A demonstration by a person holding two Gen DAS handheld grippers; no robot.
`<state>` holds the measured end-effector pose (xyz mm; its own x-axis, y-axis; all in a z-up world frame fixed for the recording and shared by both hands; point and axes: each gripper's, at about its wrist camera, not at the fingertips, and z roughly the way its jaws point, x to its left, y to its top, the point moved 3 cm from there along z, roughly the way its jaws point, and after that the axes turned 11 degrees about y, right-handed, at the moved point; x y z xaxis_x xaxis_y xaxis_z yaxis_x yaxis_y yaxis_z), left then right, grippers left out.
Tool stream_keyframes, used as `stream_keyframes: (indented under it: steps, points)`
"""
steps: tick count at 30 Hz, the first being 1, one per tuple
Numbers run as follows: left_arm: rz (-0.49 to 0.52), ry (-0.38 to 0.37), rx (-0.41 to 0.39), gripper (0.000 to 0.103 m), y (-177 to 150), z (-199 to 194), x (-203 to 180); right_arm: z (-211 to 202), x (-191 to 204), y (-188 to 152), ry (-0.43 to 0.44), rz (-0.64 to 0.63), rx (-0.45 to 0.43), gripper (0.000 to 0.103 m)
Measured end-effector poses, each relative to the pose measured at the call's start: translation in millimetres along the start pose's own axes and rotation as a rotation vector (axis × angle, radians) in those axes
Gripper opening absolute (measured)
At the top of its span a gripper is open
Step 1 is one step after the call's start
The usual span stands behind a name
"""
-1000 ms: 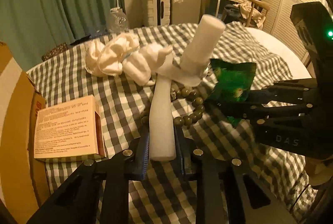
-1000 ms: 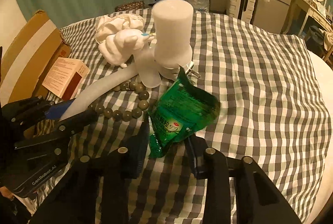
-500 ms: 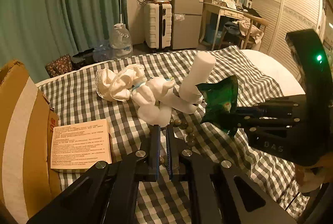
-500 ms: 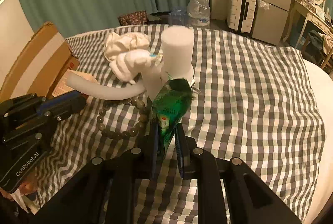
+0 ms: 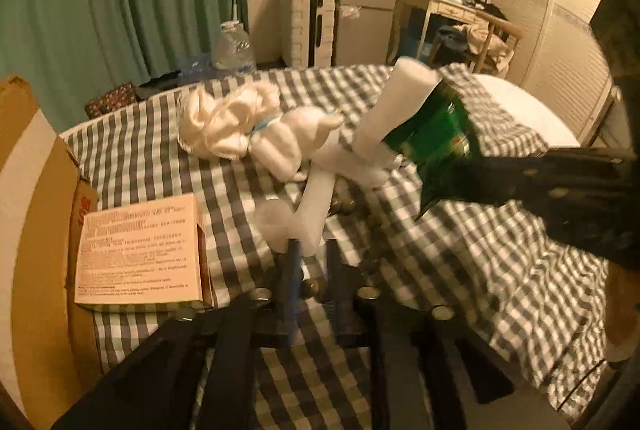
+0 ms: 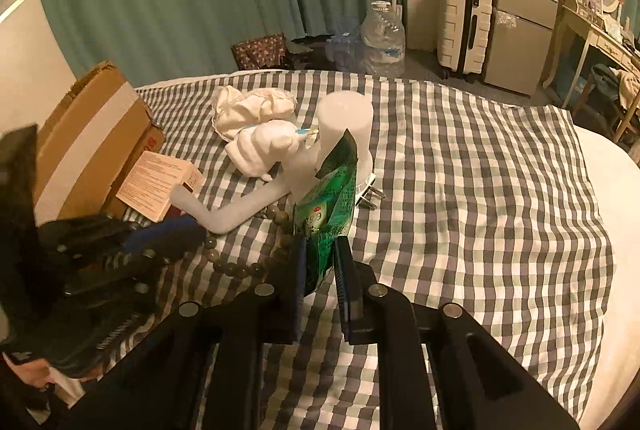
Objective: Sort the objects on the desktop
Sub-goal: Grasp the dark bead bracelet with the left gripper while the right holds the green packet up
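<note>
My left gripper is shut on the end of a white foam tube and holds it above the checked cloth; the same gripper shows at the left of the right wrist view with the tube. My right gripper is shut on a green foil packet, lifted off the cloth; the packet shows in the left wrist view. A thicker white foam cylinder stands behind it. A string of olive beads lies on the cloth below.
White cloth items lie at the back. A pink printed box lies beside a cardboard carton at the left. A white plug lies by the cylinder. The checked cloth stretches to the right.
Both grippers closed and lifted: the left raised the foam tube's end off the beads, the right pulled the green packet up and upright. Both views drew back from the table.
</note>
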<state>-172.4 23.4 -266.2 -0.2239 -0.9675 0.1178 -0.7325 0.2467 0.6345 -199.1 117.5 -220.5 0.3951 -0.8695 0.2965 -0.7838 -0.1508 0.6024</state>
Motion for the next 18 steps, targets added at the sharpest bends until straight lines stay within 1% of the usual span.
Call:
stream_keyframes:
  steps: [1,2,3,7,9,11,13,14,15,16,17,18]
  points:
    - [0.000,0.001,0.003,0.038,-2,2,0,0,0,0,0.003,0.001,-0.002,0.012]
    - [-0.001,0.005,0.004,0.052,-3,5,0,-1,0,1,0.007,0.002,-0.004,0.012]
    - [-0.004,0.011,0.007,0.059,-5,6,0,-2,1,2,0.012,0.002,-0.009,0.012]
    - [-0.027,0.006,0.032,0.060,-10,14,2,-12,6,7,0.028,-0.002,-0.042,0.012]
    - [-0.031,0.016,0.047,0.065,-14,18,3,-21,8,10,0.031,-0.011,-0.061,0.012]
    - [-0.040,0.020,0.049,0.065,-15,19,5,-31,12,14,0.033,-0.020,-0.089,0.012]
    - [-0.049,0.041,0.059,0.065,-17,19,7,-39,13,16,0.037,-0.022,-0.109,0.012]
    - [-0.057,0.065,0.063,0.065,-17,16,10,-43,13,18,0.040,-0.022,-0.120,0.012]
    - [-0.068,0.073,0.051,0.065,-16,10,13,-46,14,19,0.042,-0.021,-0.130,0.012]
    - [-0.081,0.067,0.022,0.065,-11,3,14,-52,15,21,0.043,-0.023,-0.144,0.012]
    - [-0.094,0.058,-0.012,0.071,-9,-3,15,-57,16,24,0.042,-0.027,-0.159,0.012]
    - [-0.101,0.057,-0.015,0.077,-9,-4,15,-60,17,26,0.041,-0.030,-0.170,0.012]
